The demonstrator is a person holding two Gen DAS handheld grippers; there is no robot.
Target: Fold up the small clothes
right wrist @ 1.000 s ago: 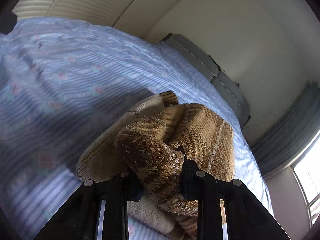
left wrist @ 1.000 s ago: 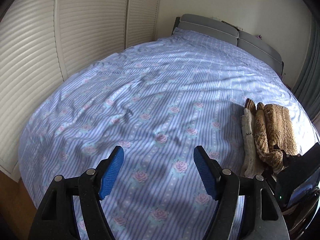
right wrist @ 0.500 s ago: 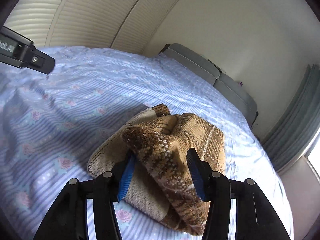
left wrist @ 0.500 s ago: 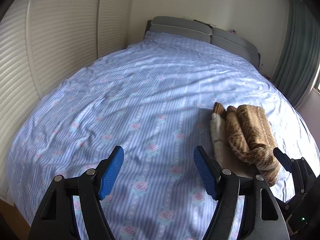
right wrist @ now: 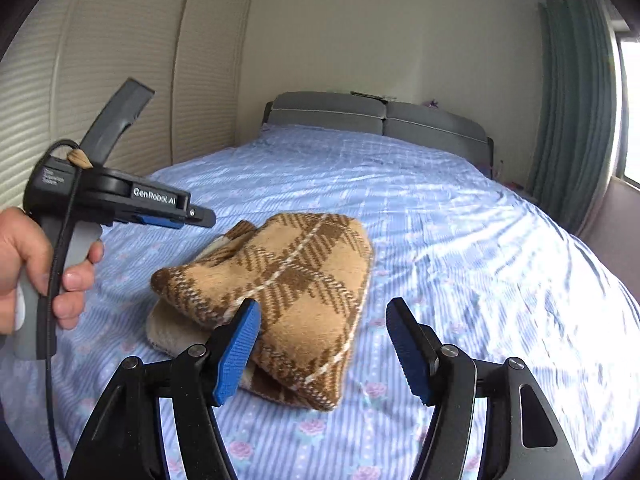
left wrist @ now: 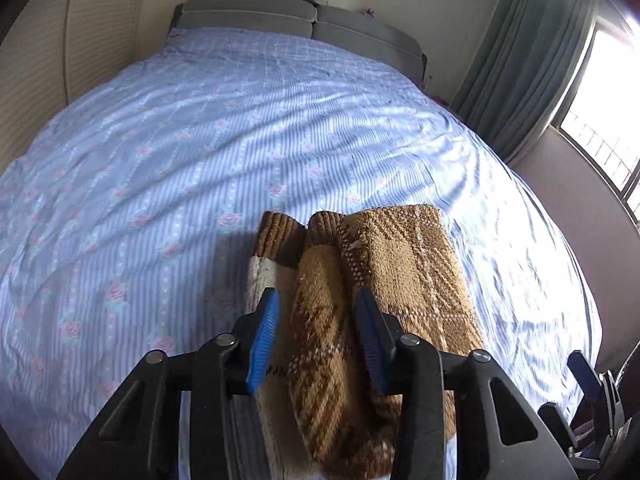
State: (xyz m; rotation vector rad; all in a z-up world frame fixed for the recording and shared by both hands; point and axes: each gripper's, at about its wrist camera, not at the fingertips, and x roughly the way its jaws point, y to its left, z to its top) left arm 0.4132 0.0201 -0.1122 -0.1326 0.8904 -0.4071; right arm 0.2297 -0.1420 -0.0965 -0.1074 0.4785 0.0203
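A brown plaid knit garment (right wrist: 288, 280) with a cream lining lies folded in a thick bundle on the blue floral bedspread (right wrist: 460, 240). In the left wrist view the garment (left wrist: 400, 264) fills the lower middle, and my left gripper (left wrist: 316, 328) is open with its blue pads either side of a rolled fold, low over it. My right gripper (right wrist: 320, 344) is open and empty, pulled back above the garment's near edge. The left gripper (right wrist: 196, 216) also shows from the side in the right wrist view, held by a hand.
The grey headboard (left wrist: 304, 24) stands at the far end of the bed. White slatted wardrobe doors (right wrist: 100, 92) run along the left. Green curtains (left wrist: 532, 64) and a bright window (left wrist: 604, 112) are on the right.
My right gripper opened, let go of the garment and drew back. My left gripper swung right and now straddles a fold of the garment, its jaws narrower than before.
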